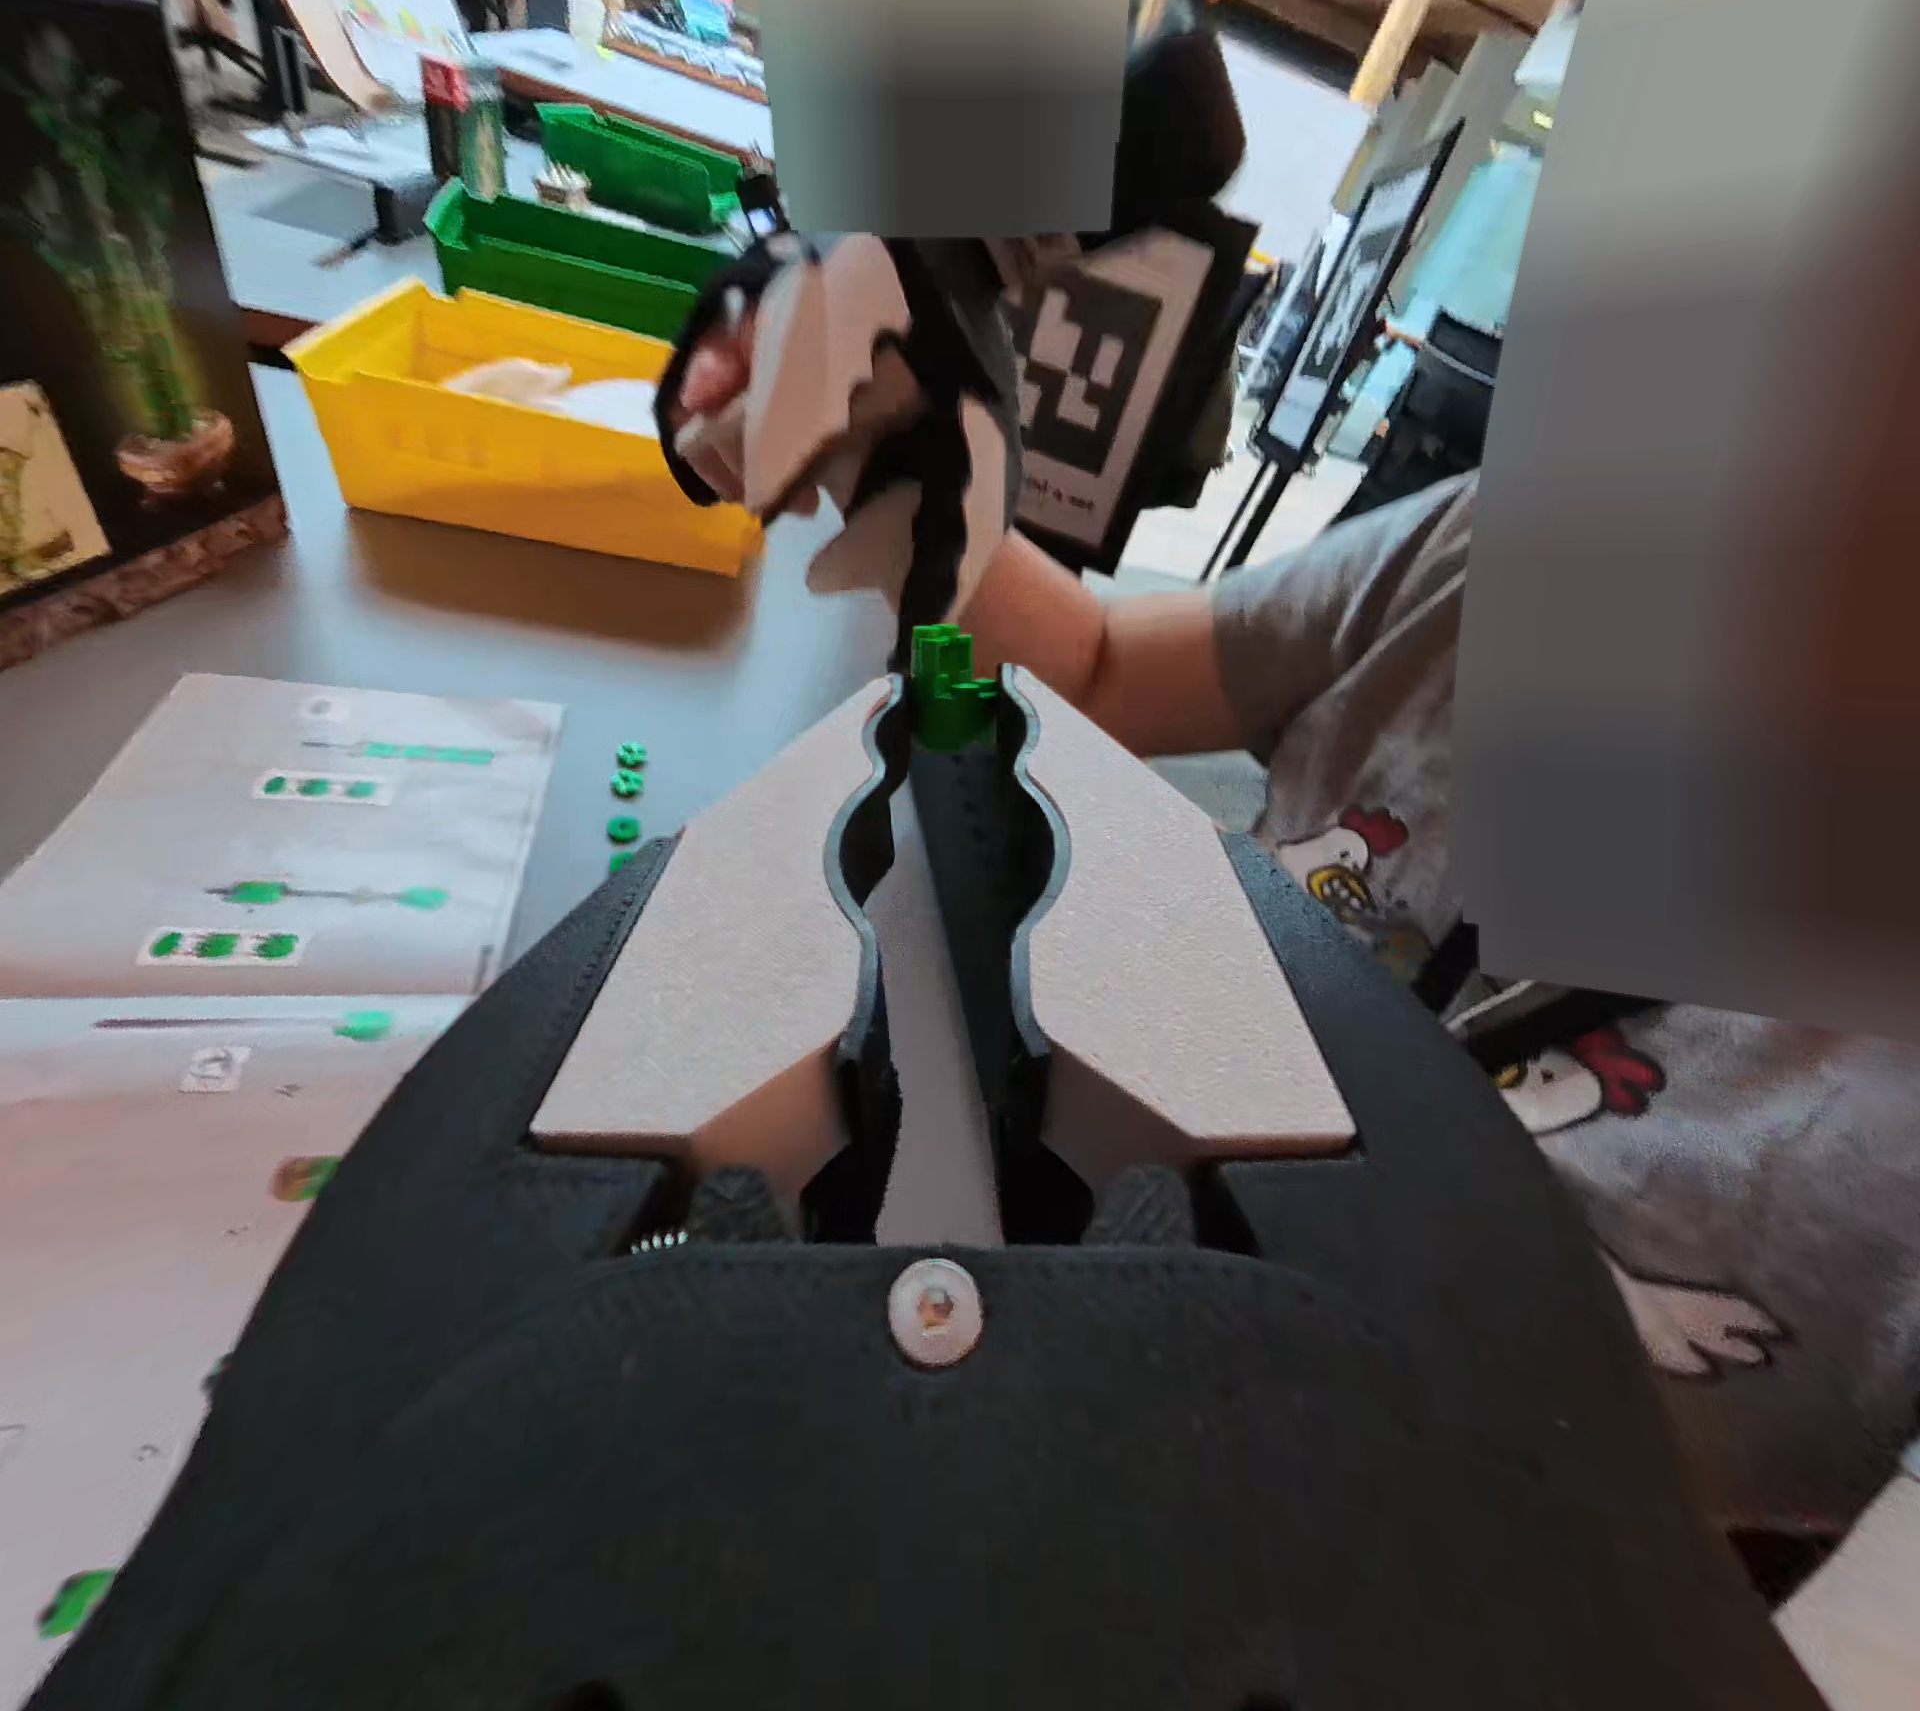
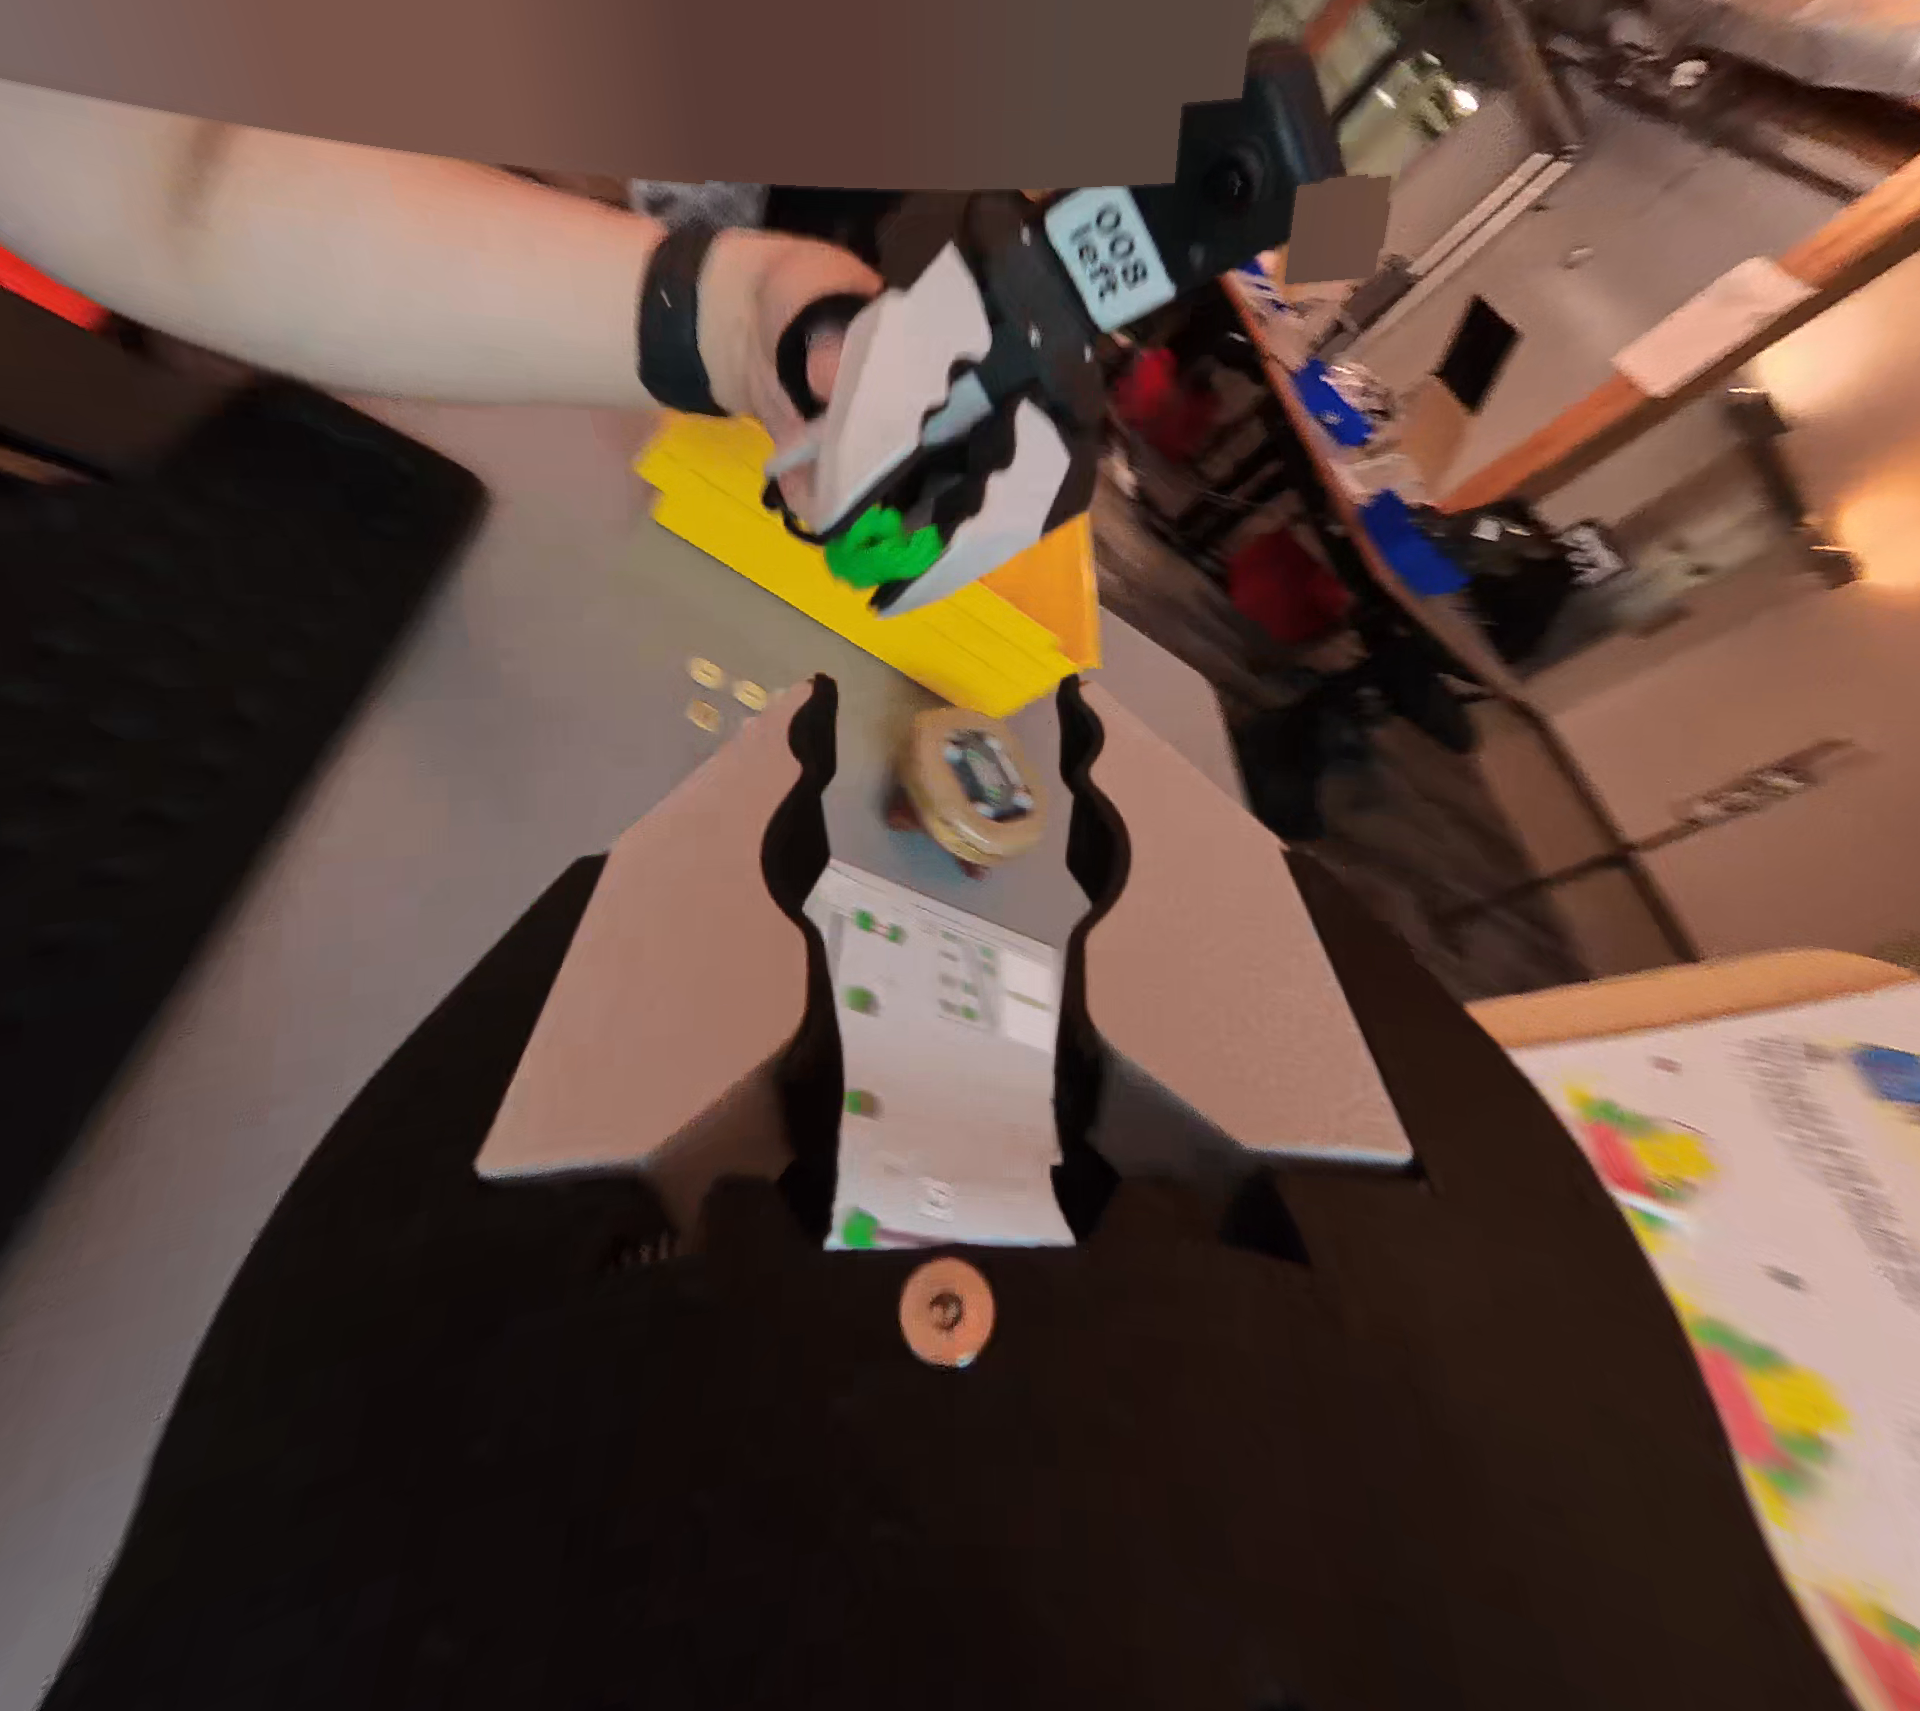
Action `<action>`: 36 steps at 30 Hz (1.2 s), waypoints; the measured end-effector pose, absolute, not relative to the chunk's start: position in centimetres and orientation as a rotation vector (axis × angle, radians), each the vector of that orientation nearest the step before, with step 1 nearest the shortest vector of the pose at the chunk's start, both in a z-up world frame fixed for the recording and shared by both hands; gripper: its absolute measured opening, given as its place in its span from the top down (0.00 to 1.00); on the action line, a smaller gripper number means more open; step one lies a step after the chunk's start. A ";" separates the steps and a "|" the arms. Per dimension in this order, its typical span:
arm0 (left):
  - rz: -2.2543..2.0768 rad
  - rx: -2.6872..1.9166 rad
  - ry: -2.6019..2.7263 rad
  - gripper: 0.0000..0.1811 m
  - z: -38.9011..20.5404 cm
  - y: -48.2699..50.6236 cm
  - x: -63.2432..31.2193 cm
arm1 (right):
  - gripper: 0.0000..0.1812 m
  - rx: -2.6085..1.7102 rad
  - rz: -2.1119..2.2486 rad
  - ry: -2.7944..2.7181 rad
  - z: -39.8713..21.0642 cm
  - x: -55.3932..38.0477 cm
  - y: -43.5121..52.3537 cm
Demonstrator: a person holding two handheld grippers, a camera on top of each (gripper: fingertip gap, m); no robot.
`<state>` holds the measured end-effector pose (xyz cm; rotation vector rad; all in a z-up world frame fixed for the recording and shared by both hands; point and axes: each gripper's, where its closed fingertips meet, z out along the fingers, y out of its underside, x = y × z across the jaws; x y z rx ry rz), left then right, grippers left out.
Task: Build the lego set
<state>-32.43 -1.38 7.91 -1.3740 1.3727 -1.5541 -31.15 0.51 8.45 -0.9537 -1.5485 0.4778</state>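
Note:
My left gripper (image 1: 951,687) is shut on a small green lego assembly (image 1: 948,693) that sticks out past its fingertips, held above the table. In the right wrist view the same gripper (image 2: 864,558) shows farther off with the green assembly (image 2: 878,544) between its tips. My right gripper (image 2: 945,695) is open and empty, a short way from the green piece. In the left wrist view it (image 1: 894,539) hangs just behind and above the green assembly. The instruction sheet (image 1: 281,830) lies on the table; it also shows between my right fingers (image 2: 935,1038).
Small green pieces (image 1: 629,773) lie beside the sheet. A yellow bin (image 1: 499,435) and a green bin (image 1: 561,248) stand behind. A tan round build (image 2: 971,778) and small tan discs (image 2: 727,693) sit near the yellow bin (image 2: 935,622). A black mat (image 2: 156,674) lies left.

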 end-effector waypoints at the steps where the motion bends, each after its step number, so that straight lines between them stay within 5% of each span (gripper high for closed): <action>1: -1.566 -1.361 1.383 0.93 7.0 -2.4 -32.3 | 0.76 -0.951 0.561 -1.566 8.2 -31.2 -0.6; 13: -2.000 -1.203 1.366 0.92 -1.2 -10.7 -30.5 | 0.78 -0.879 1.280 -1.580 -0.4 -32.4 -8.7; 21: -2.096 -1.169 1.370 0.92 -1.8 -11.5 -30.7 | 0.91 -0.848 1.317 -1.638 -1.4 -32.8 -10.9; 27: -2.079 -1.205 1.348 0.92 -2.2 -11.2 -30.6 | 0.92 -0.904 1.300 -1.632 -1.9 -32.8 -10.7; 29: -2.076 -1.261 1.280 0.83 -2.1 -10.3 -30.5 | 0.92 -0.905 1.290 -1.635 -1.9 -32.6 -10.7; 32: -1.954 -1.363 1.223 0.71 -2.3 -8.1 -31.4 | 0.92 -0.940 1.232 -1.644 -2.4 -32.2 -9.8; 36: -1.332 -1.436 1.080 0.75 -1.8 -1.8 -36.2 | 0.92 -1.120 1.031 -1.699 -6.0 -31.3 -6.5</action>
